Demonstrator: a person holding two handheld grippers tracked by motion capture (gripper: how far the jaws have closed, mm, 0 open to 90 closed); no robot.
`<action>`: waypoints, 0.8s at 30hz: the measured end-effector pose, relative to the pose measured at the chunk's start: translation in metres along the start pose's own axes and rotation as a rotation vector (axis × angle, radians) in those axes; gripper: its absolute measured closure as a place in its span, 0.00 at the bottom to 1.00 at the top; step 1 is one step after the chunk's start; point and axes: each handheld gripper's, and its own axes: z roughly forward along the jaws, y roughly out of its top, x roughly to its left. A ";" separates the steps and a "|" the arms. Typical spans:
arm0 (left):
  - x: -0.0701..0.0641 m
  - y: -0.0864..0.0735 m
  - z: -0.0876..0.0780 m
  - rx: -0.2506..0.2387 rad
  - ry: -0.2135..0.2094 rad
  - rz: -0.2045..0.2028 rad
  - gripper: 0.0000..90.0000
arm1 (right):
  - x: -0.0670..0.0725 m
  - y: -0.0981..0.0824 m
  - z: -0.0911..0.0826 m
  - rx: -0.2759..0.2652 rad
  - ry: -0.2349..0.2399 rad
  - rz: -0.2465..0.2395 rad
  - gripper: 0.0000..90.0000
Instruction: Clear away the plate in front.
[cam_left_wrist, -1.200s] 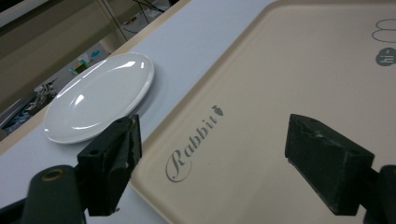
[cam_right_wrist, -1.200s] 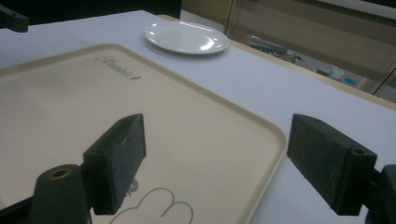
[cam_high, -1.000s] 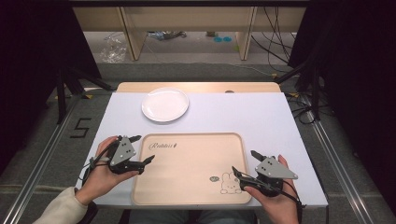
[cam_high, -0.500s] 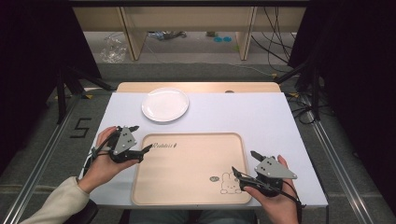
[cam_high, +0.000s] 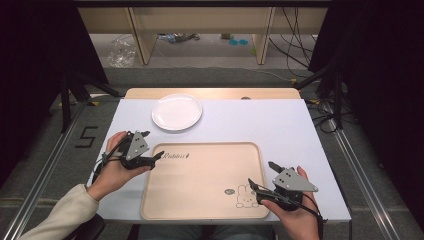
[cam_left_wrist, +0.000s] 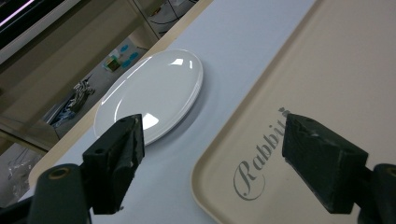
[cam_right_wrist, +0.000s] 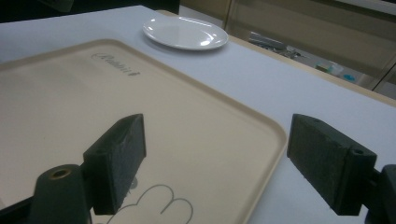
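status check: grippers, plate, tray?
Left gripper open, jaws aimed at white plate. Right gripper open over tray corner. Plate on table, untouched; path unobstructed.

The flat beige plastic tray (cam_high: 200, 185) carries the word "Rabbit" in grey script near its far left corner, readable in the left gripper view. A black numeral "5" (cam_high: 86, 136) marks the grey floor left of the counter.

A glossy white plate (cam_left_wrist: 152, 95), seemingly glazed ceramic, catches ceiling glare beside a matt beige tray (cam_high: 205, 180) of smooth plastic with printed lettering. The table (cam_high: 260, 125) wears a matt pale-blue covering; the gripper pads (cam_right_wrist: 116, 161) are rough black foam.
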 end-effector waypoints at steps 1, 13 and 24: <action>0.000 0.000 0.002 -0.001 0.001 -0.013 0.23 | 0.000 0.000 -0.001 0.004 0.003 0.001 0.23; 0.010 0.003 0.018 0.035 0.011 0.002 0.23 | 0.000 0.000 0.000 0.002 -0.001 0.004 0.23; 0.018 0.005 0.029 0.061 0.021 0.012 0.23 | 0.000 0.000 0.000 0.004 0.001 0.009 0.23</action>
